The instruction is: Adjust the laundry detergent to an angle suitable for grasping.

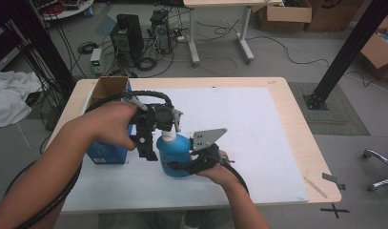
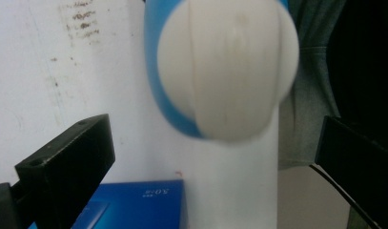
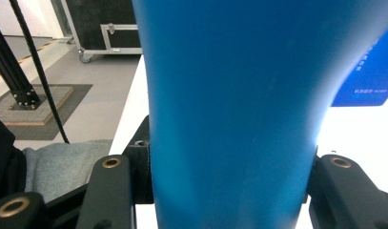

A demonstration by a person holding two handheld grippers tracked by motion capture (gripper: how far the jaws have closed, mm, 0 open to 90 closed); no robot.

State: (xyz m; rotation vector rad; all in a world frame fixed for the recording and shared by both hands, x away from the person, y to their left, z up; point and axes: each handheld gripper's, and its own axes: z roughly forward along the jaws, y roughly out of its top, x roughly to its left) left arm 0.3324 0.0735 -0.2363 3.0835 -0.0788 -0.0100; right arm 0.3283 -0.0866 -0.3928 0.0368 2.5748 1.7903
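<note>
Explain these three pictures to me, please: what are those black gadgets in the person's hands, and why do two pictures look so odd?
No robot here: a person holds a hand-held two-jaw gripper in each hand. The high view looks down on a table covered by a white sheet. The other two pictures come from small cameras riding on the grippers, so things loom very close.

The right gripper has its jaws pressed against both sides of a blue bottle, holding it upright. The left gripper hangs over the bottle's white cap with its jaws spread wide, gripping nothing. Its camera looks straight down on that cap.

Beside the bottle stands an opened blue cardboard box.
</note>
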